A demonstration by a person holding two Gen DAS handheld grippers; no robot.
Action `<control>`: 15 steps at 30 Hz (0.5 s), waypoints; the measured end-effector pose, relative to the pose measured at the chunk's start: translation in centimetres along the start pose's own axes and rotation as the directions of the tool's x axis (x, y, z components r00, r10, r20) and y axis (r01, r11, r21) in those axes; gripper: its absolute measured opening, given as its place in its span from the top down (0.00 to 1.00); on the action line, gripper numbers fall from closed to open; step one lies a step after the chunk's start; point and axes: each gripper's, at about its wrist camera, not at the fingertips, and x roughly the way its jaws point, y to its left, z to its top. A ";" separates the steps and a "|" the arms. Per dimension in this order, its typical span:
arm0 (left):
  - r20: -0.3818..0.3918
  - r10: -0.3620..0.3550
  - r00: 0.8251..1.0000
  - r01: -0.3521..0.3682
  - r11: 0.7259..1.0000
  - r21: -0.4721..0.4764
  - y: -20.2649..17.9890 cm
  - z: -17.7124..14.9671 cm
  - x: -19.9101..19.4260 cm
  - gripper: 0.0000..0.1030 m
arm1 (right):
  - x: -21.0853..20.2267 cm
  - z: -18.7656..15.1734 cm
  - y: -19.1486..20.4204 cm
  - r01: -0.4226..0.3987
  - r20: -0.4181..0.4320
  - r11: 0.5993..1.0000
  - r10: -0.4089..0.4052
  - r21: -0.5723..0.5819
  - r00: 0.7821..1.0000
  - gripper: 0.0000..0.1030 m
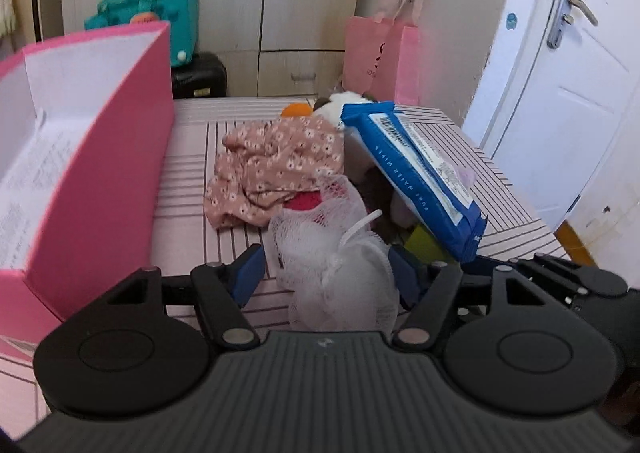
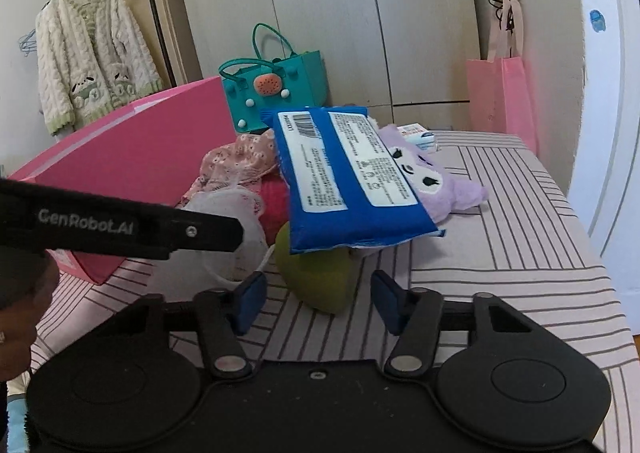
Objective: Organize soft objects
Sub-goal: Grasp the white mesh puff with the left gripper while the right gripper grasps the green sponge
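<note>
Loofah [image 1: 336, 261] between left gripper [image 1: 326, 277] pads at 6 o'clock, jaws parted, right pad touching mesh, left pad apart.
Right gripper [image 2: 318, 303] open before green toy [image 2: 320, 277], wipes [image 2: 348, 177] resting above. Judgement: close left fully before lifting; box [image 1: 80, 157] waits at 9 o'clock.

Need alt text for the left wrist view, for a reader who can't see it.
The left gripper straddles a white mesh bath sponge on a striped bed; contact is unclear. Behind it lie a floral cloth and a tilted blue wipes pack, with an open pink box at left.
</note>
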 end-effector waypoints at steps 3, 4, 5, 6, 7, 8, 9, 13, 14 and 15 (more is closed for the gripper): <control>-0.020 -0.021 1.000 0.021 1.000 -0.006 0.0 -0.4 0.7 0.35 | 0.1 -0.2 0.3 0.025 0.017 0.999 -0.025 -0.026 1.000 0.55; -0.033 -0.028 0.999 0.028 0.999 -0.016 0.0 -0.6 1.0 0.35 | 0.1 -0.3 0.3 0.017 0.022 0.999 -0.017 -0.027 1.000 0.58; -0.046 -0.035 0.998 0.034 0.999 -0.028 0.0 -0.6 1.5 0.35 | 0.1 -0.4 0.2 0.004 0.025 1.000 -0.003 -0.023 1.000 0.60; -0.060 -0.043 0.997 0.040 0.998 -0.044 0.1 -0.7 1.8 0.34 | 0.1 -0.4 0.2 0.002 0.029 1.000 -0.002 -0.017 1.000 0.60; -0.056 -0.046 0.997 0.043 0.998 -0.052 0.2 -0.9 1.9 0.30 | 0.1 -0.6 0.1 0.002 0.038 1.000 -0.001 -0.015 0.999 0.60; -0.040 -0.040 0.998 0.038 0.998 -0.052 0.1 -1.0 1.8 0.30 | 0.1 -0.7 0.2 0.005 0.048 1.000 -0.004 -0.018 0.999 0.61; -0.030 -0.028 0.999 0.027 0.999 -0.046 0.0 -1.1 1.7 0.30 | 0.1 -0.9 0.3 0.012 0.059 1.000 -0.011 -0.020 0.998 0.60; -0.026 -0.041 0.999 0.039 0.997 -0.061 0.2 -1.3 1.8 0.32 | 0.0 -1.3 0.5 0.026 0.081 0.999 -0.023 -0.028 0.996 0.60; -0.025 -0.041 0.999 0.039 0.997 -0.065 0.2 -1.4 1.8 0.33 | 0.0 -1.3 0.5 0.026 0.080 0.999 -0.024 -0.030 0.996 0.60; -0.025 -0.039 0.999 0.037 0.997 -0.066 0.2 -1.2 1.8 0.37 | 0.0 -1.2 0.5 0.024 0.079 0.999 -0.022 -0.028 0.997 0.60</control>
